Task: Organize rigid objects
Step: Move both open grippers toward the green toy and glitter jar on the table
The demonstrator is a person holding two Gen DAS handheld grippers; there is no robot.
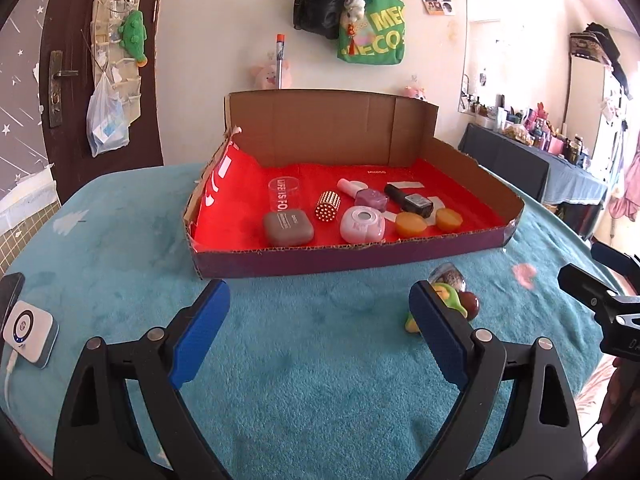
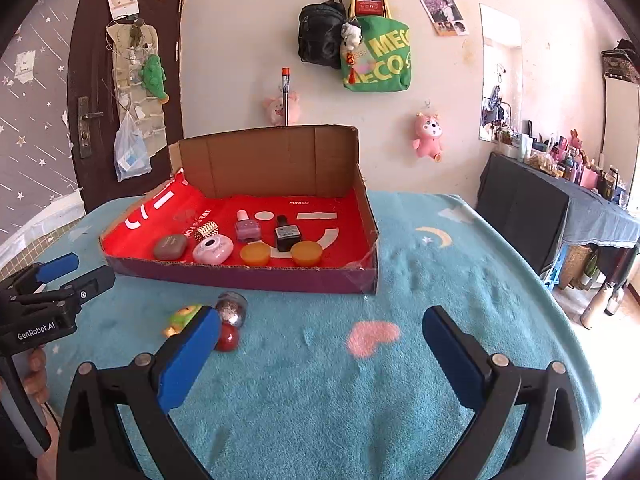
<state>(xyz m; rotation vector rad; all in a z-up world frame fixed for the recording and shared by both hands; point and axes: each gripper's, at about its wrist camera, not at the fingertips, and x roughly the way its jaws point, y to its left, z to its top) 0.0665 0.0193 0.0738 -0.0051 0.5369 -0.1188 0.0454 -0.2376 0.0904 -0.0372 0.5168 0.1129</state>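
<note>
I am holding both grippers over the blue blanket (image 2: 400,400), in front of the box (image 1: 352,258). My left gripper (image 1: 320,340) is standing wide open w/ nothing between the pads. My right gripper (image 2: 320,356) is also fully open and empty.

Most of the job is looking done, I think. Inside the box, on the red liner, 8 things are already lying in approx. 2 rows: a grey case (image 1: 288,229), a clear cup (image 1: 284,194), a gold roller (image 1: 328,206), a pink round case (image 1: 362,224), a purple bottle (image 1: 370,196), a black bottle (image 1: 410,199) and 2 orange caps (image 1: 411,225).

What is remaining is outside the box, near its front wall: a green toy (image 2: 182,318), a glitter ball (image 2: 231,308) and a red ball (image 2: 228,338), all 3 close together. The left finger of my right gripper is partly hiding them, so I cannot tell if they are touching each other. These 3 are still waiting to go in.
</note>
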